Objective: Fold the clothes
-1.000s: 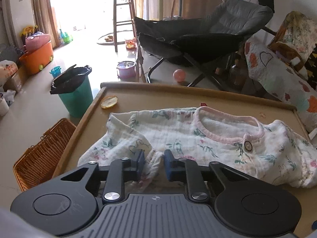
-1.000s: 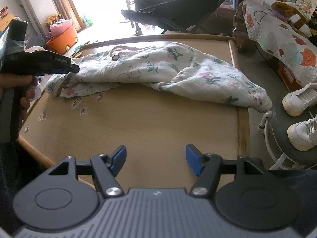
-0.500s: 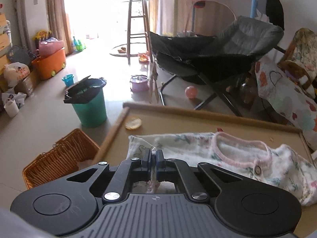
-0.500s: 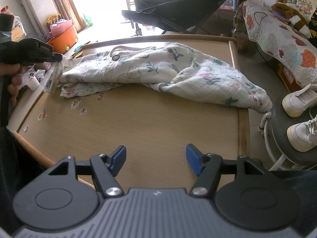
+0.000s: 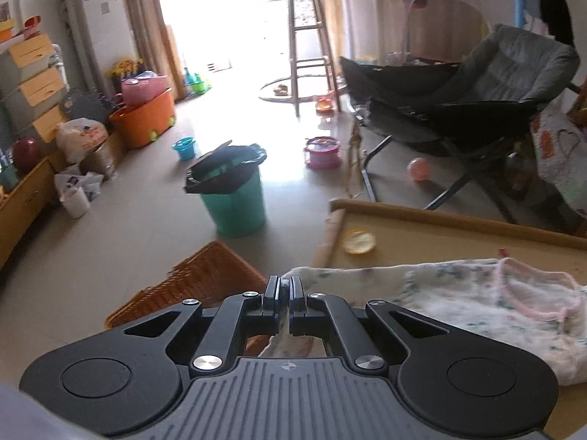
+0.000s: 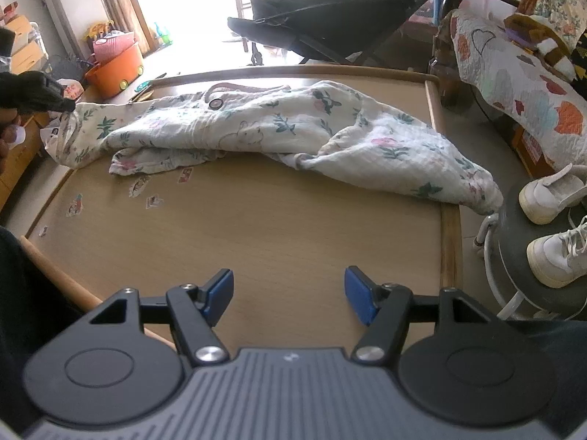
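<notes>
Ahead of the left hand-held gripper, pale floor tiles (image 5: 121, 242) run to a glaring bright doorway (image 5: 220, 18) with a tall wooden stool (image 5: 308, 36). A green bin (image 5: 234, 198) and wicker basket (image 5: 198, 289) sit near, left of the wooden table (image 5: 440, 234). A dark folding lounge chair (image 5: 477, 84) stands right; cardboard boxes (image 5: 33, 73) line the left wall.

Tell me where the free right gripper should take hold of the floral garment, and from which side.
Probably the bunched sleeve end of the floral garment, draped over the table edge on the right. Come from that side: it hangs clear, opposite the end the left gripper pinches. The right gripper is open.
</notes>
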Available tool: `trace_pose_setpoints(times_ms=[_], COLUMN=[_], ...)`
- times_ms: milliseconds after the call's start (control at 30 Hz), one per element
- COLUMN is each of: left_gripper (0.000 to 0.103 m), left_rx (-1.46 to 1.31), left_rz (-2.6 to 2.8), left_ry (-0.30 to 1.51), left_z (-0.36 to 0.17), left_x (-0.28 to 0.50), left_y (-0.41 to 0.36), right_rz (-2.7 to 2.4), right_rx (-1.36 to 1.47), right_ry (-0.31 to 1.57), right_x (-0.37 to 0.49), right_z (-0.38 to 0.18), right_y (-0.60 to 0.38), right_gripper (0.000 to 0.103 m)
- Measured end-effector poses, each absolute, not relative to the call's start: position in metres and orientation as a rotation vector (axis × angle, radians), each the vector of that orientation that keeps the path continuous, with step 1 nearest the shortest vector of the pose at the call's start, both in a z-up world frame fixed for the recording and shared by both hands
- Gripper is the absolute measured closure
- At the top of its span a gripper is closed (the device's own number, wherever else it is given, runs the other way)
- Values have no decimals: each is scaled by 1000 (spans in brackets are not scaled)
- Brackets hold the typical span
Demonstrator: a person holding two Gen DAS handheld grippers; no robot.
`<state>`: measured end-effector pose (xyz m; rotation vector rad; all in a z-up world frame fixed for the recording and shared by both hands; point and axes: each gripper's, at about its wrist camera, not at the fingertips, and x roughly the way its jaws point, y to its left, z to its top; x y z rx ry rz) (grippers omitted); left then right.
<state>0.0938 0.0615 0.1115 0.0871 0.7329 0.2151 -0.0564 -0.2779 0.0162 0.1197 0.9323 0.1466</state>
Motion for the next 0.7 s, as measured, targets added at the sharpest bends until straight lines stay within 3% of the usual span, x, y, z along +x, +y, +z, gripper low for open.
trace_pose_setpoints(times_ms=[133,267,633,700], left_gripper=[98,88,87,78], left_rx=[91,53,-24,-36], left_rz=[257,284,251,230], left_ry=[750,778,842,823], left_z=[109,104,92,93], left_x=[97,96,86,79], left_y=[77,89,105,101], right_rz=[145,145,142,142], right_rx=[114,104,67,58], right_ry=[930,929,928,928], right_x=[-56,-57,-57,-57], right_z=[16,16,16,15], right_y=[-277,-276,-271,-269], right_gripper=[36,36,35,34])
